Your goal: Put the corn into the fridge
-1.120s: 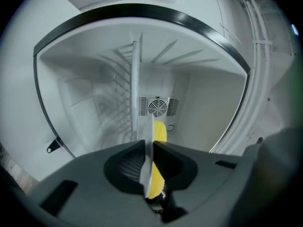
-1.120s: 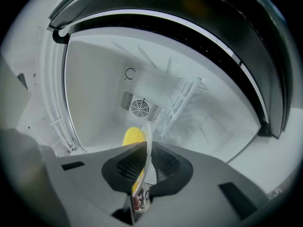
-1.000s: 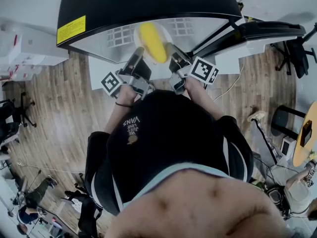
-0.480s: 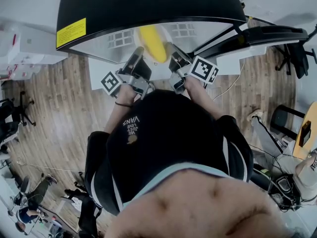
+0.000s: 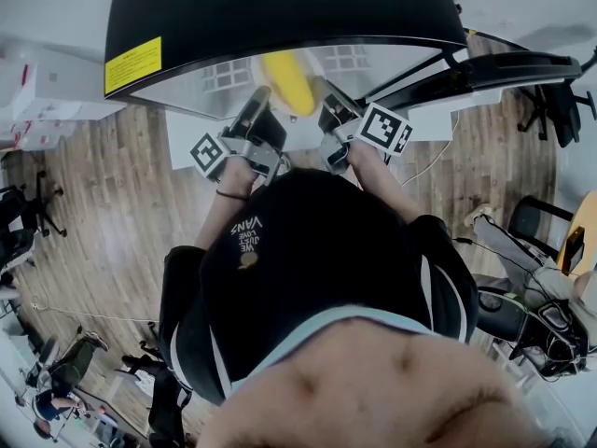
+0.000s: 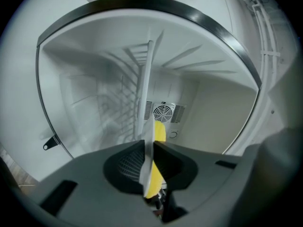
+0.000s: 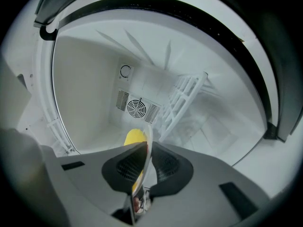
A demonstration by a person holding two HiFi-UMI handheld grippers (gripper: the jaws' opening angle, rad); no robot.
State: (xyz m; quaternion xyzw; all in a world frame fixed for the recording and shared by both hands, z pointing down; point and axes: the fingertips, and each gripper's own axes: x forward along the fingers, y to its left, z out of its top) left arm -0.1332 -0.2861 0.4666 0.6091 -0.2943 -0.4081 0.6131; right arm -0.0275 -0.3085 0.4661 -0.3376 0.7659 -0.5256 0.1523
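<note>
A yellow corn cob [image 5: 287, 80] lies on a white plate [image 5: 308, 63] held at the mouth of the open fridge [image 5: 280, 7]. My left gripper [image 5: 258, 103] is shut on the plate's left rim. My right gripper [image 5: 323, 97] is shut on its right rim. In the left gripper view the plate's rim [image 6: 149, 103] runs edge-on between the jaws of the left gripper [image 6: 149, 162], with the corn [image 6: 160, 132] just beyond. In the right gripper view the right gripper [image 7: 144, 162] pinches the plate's rim [image 7: 149, 136], and the corn [image 7: 133, 137] shows to its left.
The fridge has a black top with a yellow label [image 5: 132, 56], a white inside, a wire shelf [image 7: 182, 100] and a round fan grille [image 6: 164, 112] on the back wall. Its door [image 5: 508, 63] stands open at the right. Wooden floor, chairs and people surround it.
The plate with the corn has slid slightly further under the fridge's top edge; less of its white rim shows. Both grippers keep their hold.
</note>
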